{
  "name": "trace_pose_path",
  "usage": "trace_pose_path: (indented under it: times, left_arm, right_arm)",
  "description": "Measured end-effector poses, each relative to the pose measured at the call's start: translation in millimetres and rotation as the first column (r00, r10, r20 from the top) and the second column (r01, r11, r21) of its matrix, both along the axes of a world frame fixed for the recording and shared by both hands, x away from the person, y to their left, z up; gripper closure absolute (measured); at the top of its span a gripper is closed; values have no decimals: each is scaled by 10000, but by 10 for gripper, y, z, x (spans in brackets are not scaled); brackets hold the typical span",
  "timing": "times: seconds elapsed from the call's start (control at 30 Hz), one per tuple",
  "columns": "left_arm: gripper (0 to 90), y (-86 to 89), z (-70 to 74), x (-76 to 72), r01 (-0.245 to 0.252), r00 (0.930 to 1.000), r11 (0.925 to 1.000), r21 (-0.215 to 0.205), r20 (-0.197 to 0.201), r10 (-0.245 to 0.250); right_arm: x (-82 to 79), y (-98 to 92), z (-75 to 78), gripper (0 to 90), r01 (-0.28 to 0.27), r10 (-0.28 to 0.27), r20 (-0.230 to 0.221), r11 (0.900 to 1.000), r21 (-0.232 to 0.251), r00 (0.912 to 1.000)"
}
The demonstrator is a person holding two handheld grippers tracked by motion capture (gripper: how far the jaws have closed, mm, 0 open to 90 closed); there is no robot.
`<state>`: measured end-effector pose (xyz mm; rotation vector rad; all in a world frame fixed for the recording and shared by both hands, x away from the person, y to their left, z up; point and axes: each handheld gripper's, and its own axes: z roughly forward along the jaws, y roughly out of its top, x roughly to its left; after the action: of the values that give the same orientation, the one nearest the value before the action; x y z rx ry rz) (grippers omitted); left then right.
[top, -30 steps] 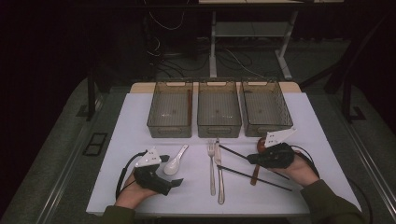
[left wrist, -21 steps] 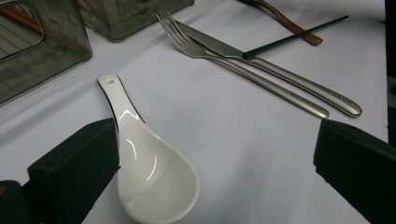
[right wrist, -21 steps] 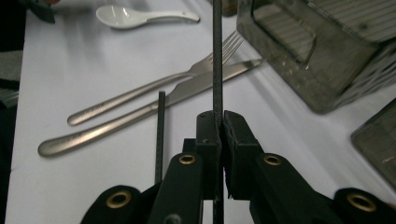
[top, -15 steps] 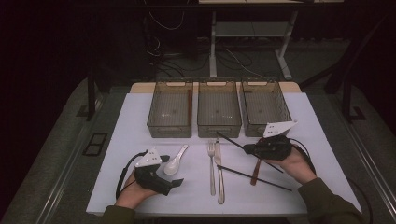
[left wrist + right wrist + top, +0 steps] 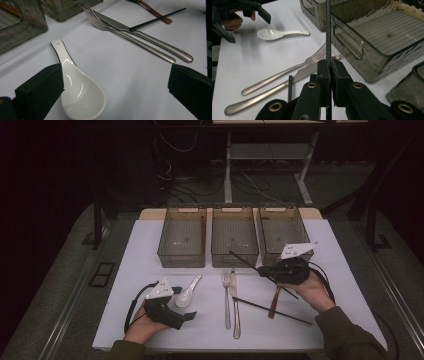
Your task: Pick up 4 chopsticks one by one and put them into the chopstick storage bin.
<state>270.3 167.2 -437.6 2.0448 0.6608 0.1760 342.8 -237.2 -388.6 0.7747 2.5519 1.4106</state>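
Chopstick is clamped in my right gripper, raised near the right bin; my left gripper rests spread wide beside the spoon.

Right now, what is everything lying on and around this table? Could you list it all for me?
table: one, white top, centre of the high view.
bins: three, clear smoky grey, side by side at the far edge; the left one holds a brown stick.
spoon: one, white ceramic, lying beside the left gripper.
fork: one, silver, mid-table.
knife: one, silver, right beside the fork.
chopstick on the table: one, black, lying slantwise right of the knife.
brown utensil: one, crossed by that chopstick; kind unclear.
held chopstick: one, black, raised near the bins.
left gripper: black, jaws open, one at the spoon.
right gripper: black, shut on the held chopstick.
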Motion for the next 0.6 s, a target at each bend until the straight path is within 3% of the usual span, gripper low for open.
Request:
trace_pose_path:
  times: [0.33,0.6]
  left_arm:
    - [0,2,2,-1,-32,10000,10000,-31,-9,32]
    - [0,2,5,-5,-64,10000,9999,-102,3,64]
  right_arm:
    - [109,138,110,850,151,-155,138,9994,305,9998]
    - [210,295,175,851,217,-225,293,9994,274,9993]
